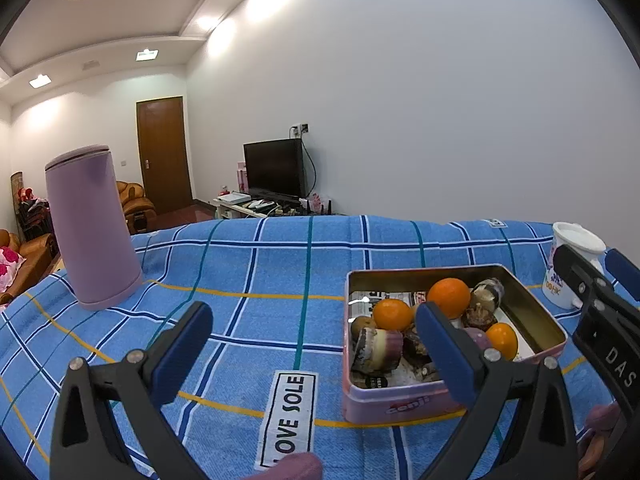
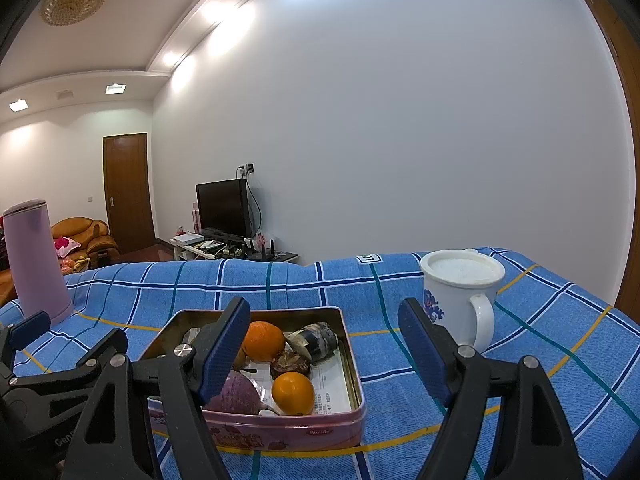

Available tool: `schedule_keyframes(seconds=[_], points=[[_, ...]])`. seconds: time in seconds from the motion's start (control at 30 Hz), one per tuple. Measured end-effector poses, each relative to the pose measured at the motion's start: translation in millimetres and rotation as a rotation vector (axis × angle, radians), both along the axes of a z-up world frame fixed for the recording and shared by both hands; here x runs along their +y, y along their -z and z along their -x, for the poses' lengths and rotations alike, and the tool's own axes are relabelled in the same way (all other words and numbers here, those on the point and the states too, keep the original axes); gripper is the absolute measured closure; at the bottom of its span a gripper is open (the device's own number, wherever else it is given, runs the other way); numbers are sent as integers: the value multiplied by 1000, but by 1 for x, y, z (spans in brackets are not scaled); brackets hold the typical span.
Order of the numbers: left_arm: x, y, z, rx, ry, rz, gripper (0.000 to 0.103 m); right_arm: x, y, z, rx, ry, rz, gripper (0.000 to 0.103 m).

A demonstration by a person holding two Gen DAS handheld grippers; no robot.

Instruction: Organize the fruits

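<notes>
A pink metal tin (image 1: pixel 400 404) sits on the blue checked cloth and holds oranges (image 1: pixel 449 297), dark brown fruits (image 1: pixel 486 294) and a purple-white piece (image 1: pixel 376 350). My left gripper (image 1: pixel 316 350) is open and empty, just left of the tin, its right finger in front of the fruit. In the right wrist view the same tin (image 2: pixel 288 434) shows two oranges (image 2: pixel 263 340), a brown fruit (image 2: pixel 291 363) and a purple one (image 2: pixel 236 396). My right gripper (image 2: pixel 324 344) is open and empty, over the tin's right side.
A tall lilac flask (image 1: pixel 93 228) stands far left on the cloth. A white lidded mug (image 2: pixel 460 296) stands right of the tin, close to my right finger. A white "LOVE SOLE" label (image 1: pixel 291 416) lies on the cloth (image 1: pixel 260 264).
</notes>
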State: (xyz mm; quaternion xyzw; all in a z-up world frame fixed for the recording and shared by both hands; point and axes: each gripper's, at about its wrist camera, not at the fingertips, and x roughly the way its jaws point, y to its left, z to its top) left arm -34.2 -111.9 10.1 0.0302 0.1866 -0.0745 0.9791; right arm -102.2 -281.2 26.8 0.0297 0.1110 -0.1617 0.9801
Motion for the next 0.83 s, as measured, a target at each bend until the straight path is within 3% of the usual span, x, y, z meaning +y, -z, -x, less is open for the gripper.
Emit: schedule_keyframes(seconds=[0.83], points=[[-3, 1, -2, 16, 40, 0, 0, -3, 1, -3, 17, 5, -7, 25]])
